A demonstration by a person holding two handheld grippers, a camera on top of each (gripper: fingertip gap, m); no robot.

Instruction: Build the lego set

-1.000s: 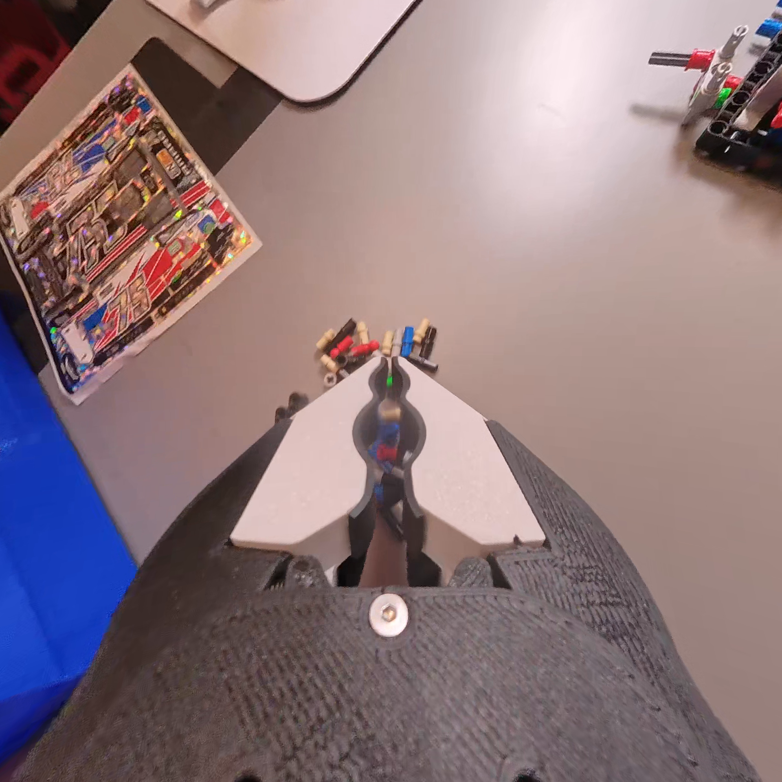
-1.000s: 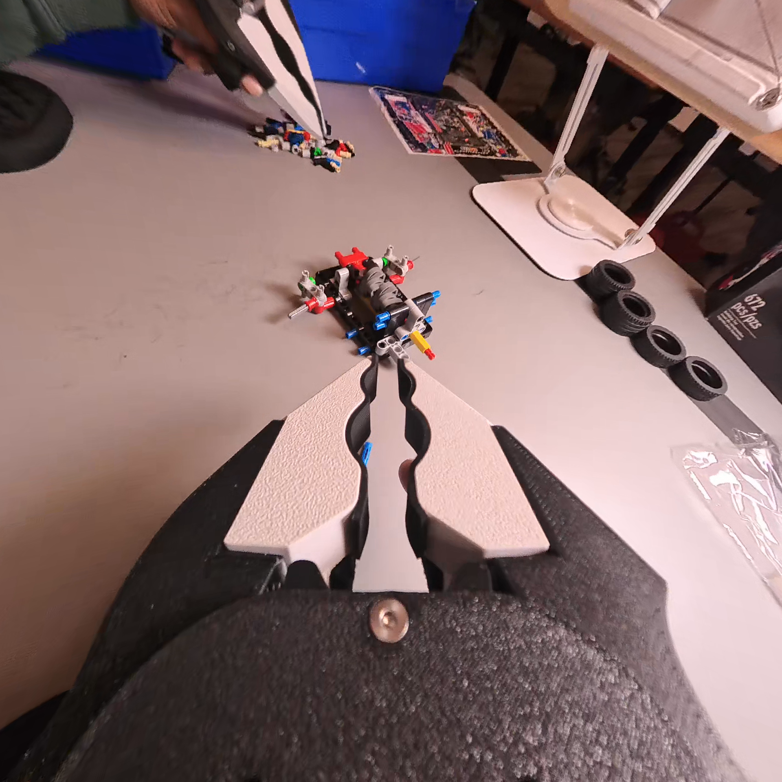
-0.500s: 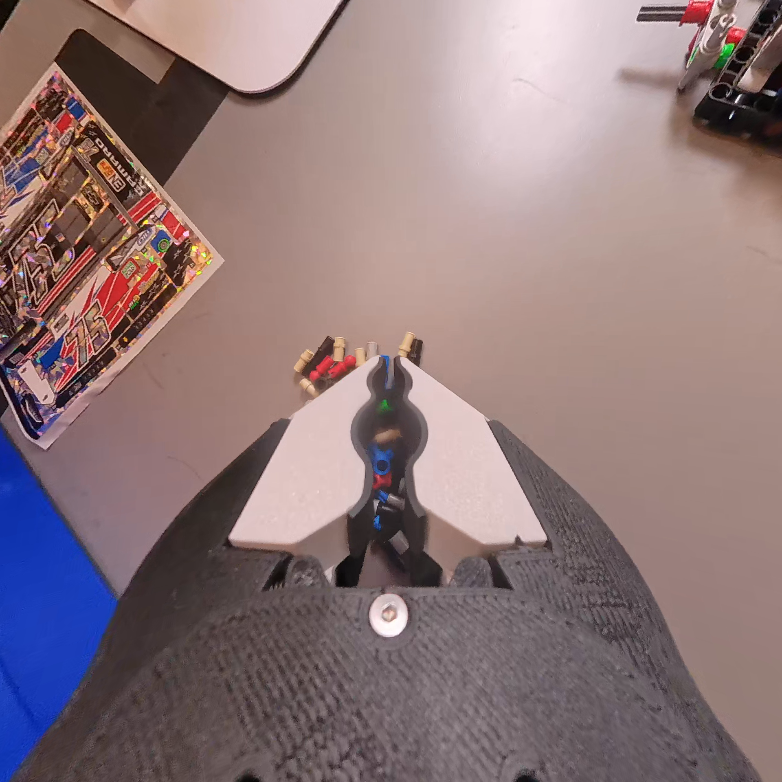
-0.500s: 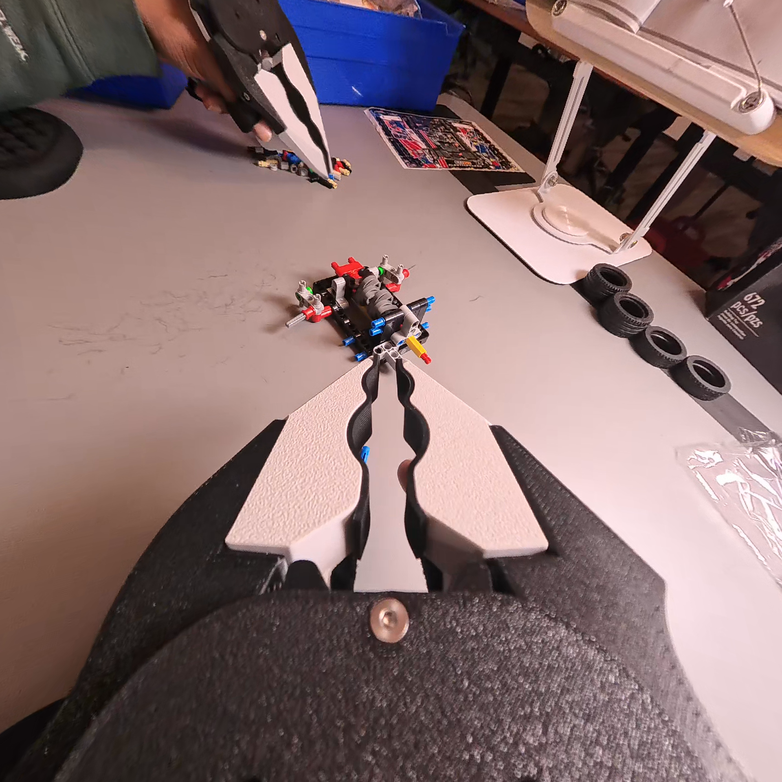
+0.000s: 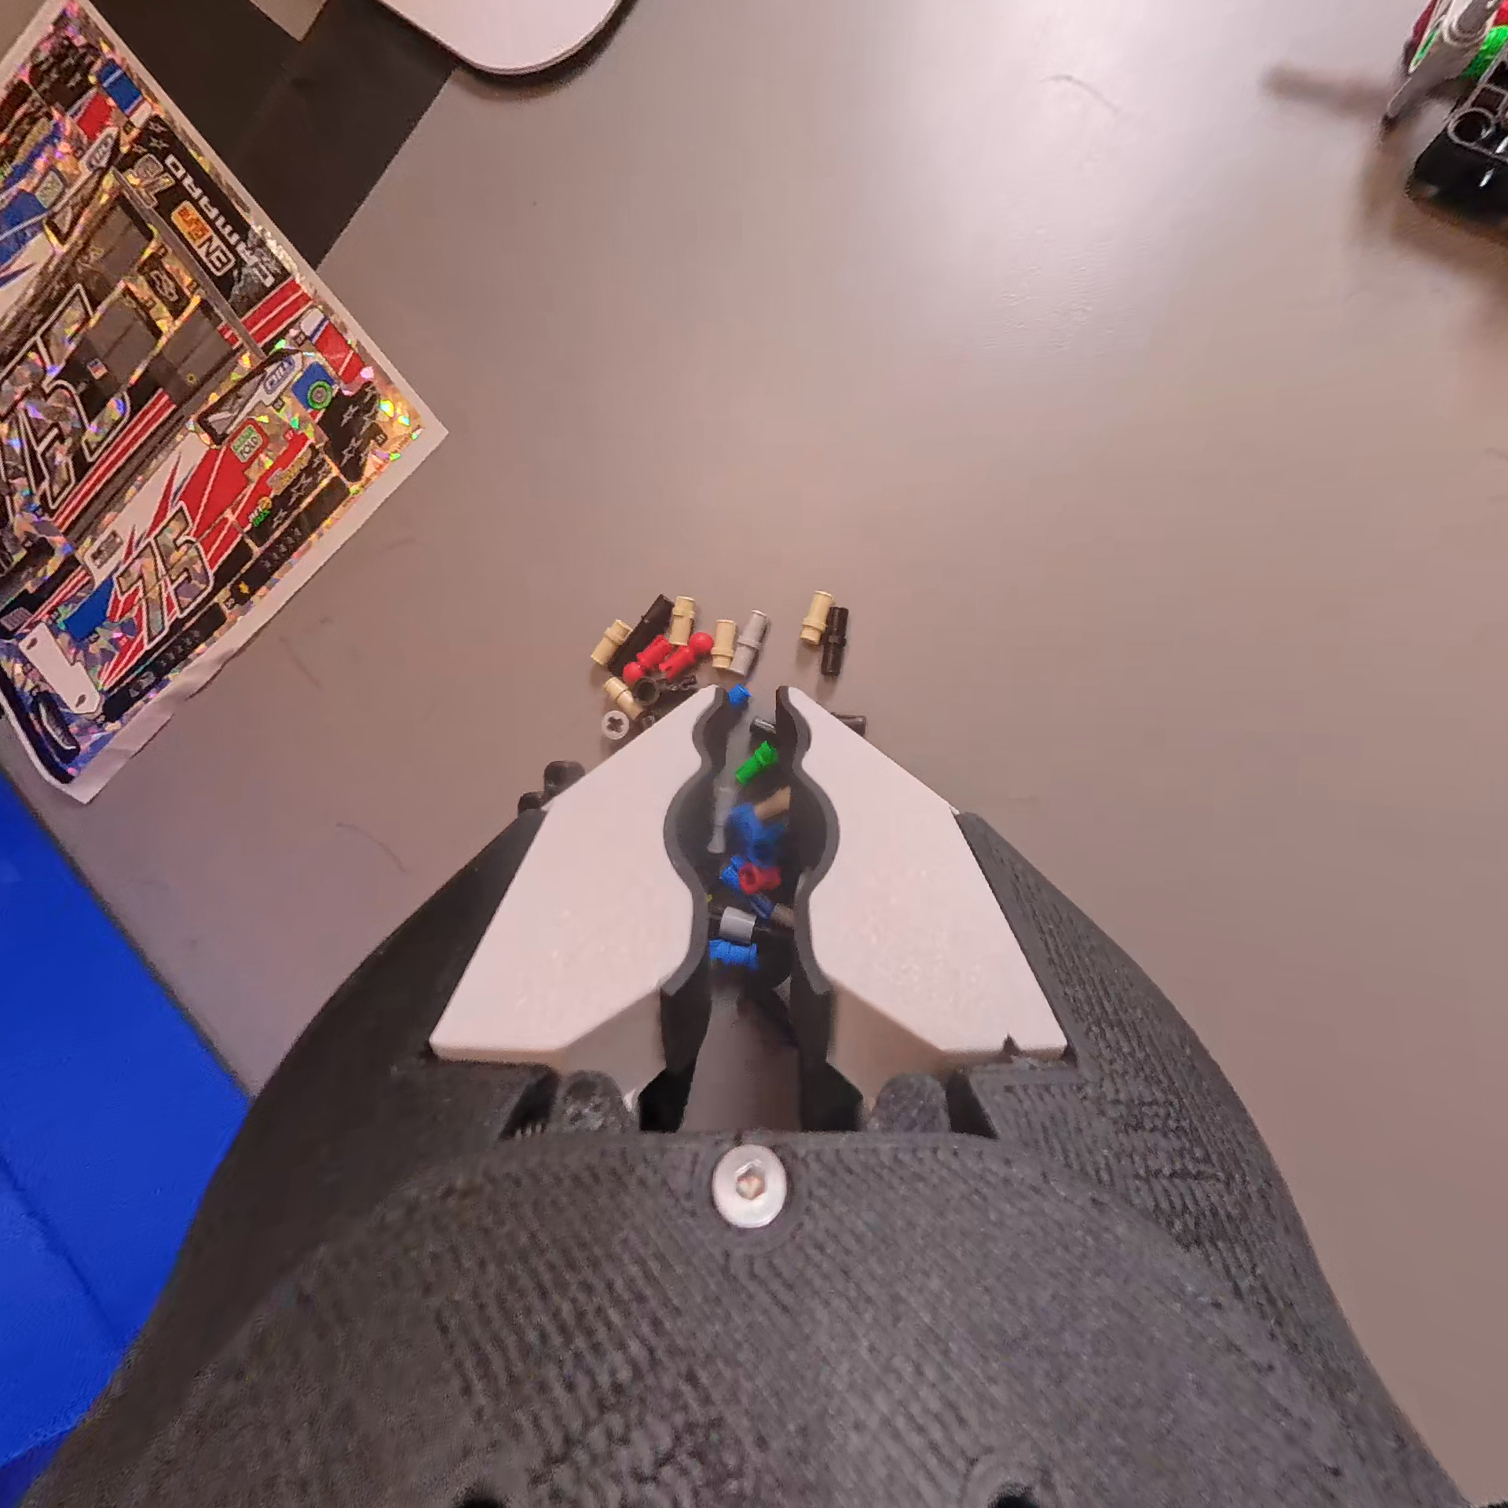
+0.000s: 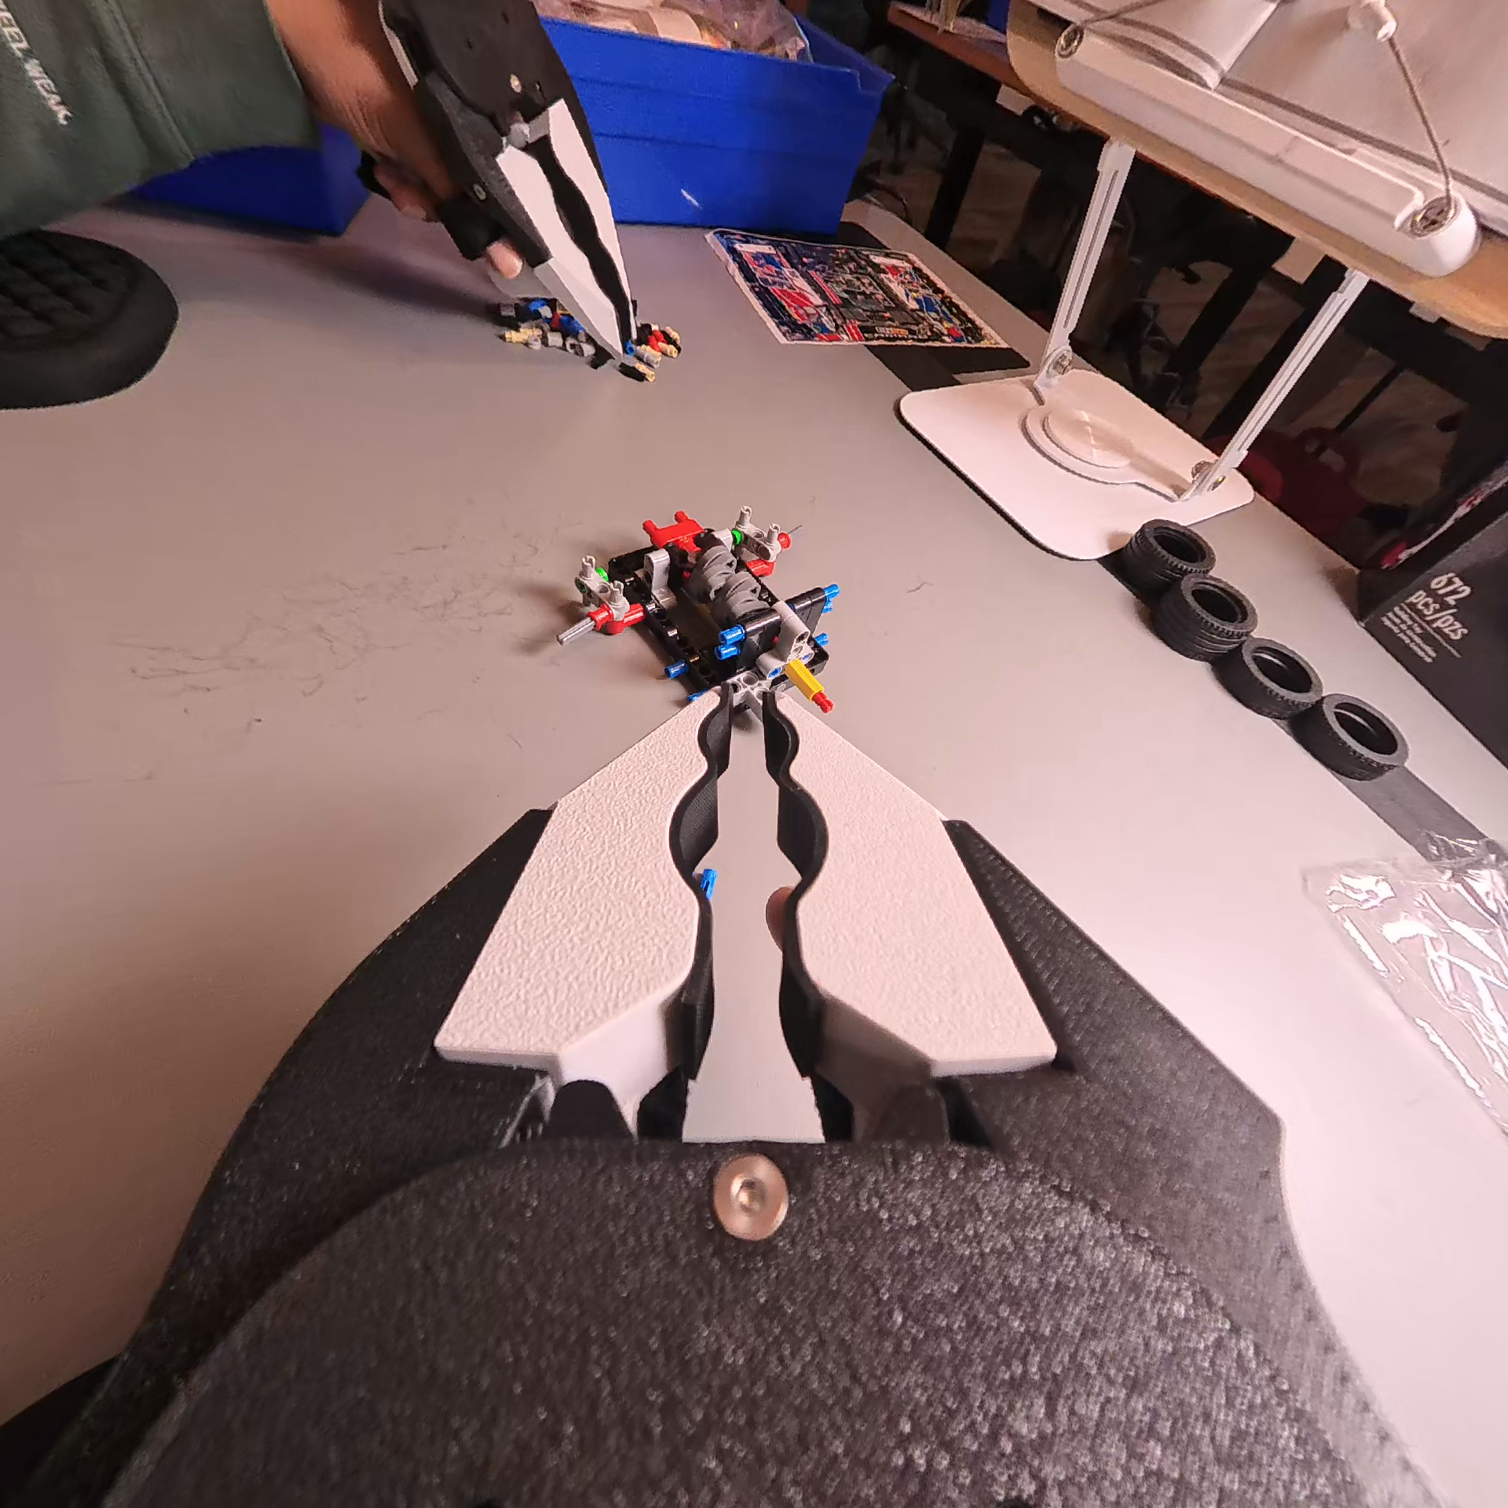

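A half-built lego chassis point(image 6: 710, 596), black with grey, red and blue parts, sits mid-table. My right gripper point(image 6: 742, 706) is shut on the grey connector at its near end. The chassis shows at the top right edge of the left wrist view point(image 5: 1469, 122). A pile of small loose pins point(image 5: 702, 645), tan, red, black, blue and green, lies under my left gripper point(image 5: 751, 698). Its jaws are a little apart over the pile, with a blue pin point(image 5: 738, 695) by the left tip. In the right wrist view the left gripper point(image 6: 624, 347) points down into the pile point(image 6: 571, 326).
A shiny sticker sheet point(image 5: 163, 367) lies left of the pile, also in the right wrist view point(image 6: 849, 298). A white lamp base point(image 6: 1077, 457), several black tyres point(image 6: 1265, 653), a black box point(image 6: 1444, 604) and a clear plastic bag point(image 6: 1420, 946) line the right side. Blue bins point(image 6: 718, 130) stand behind. My right fingertips sit around 35 centimetres from my left ones.
My left gripper has moved forward over the pin pile and its jaws have opened a little. My right gripper stays on the chassis end.
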